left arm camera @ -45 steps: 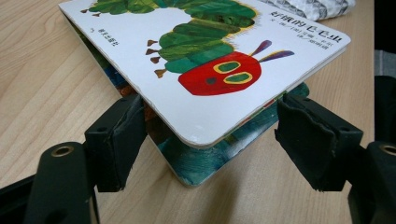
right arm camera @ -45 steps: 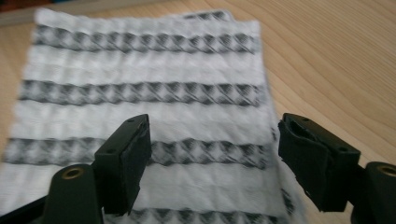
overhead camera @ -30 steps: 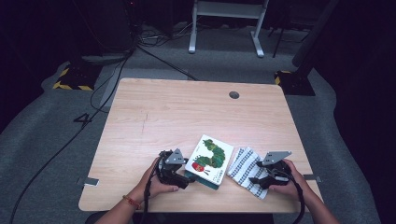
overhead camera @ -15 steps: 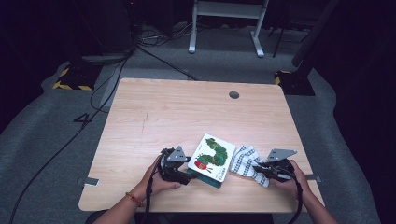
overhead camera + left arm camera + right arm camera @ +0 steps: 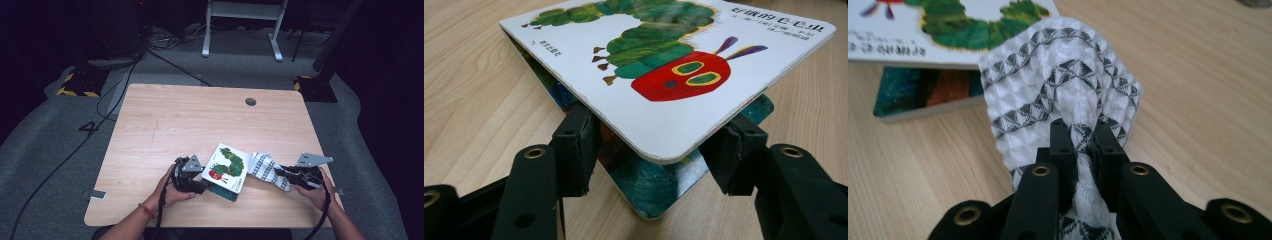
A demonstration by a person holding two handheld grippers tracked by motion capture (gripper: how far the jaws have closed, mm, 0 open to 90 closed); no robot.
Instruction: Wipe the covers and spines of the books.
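Note:
A picture book with a green caterpillar on its white cover lies near the table's front edge. Its cover is raised at the near corner, with darker pages under it. My left gripper is at that corner, open, with its jaws spread to either side beneath the raised cover. A white cloth with a dark grey pattern lies just right of the book. My right gripper is shut on a pinched fold of the cloth, which bulges up in front of the jaws.
The wooden table has a round cable hole at the back right. A metal tab sticks out at the front left edge. Cables and a white stand's legs lie on the floor beyond the table.
My right gripper has drawn a little to the right with the cloth, which now bunches up off the table. The left gripper and the book have hardly moved.

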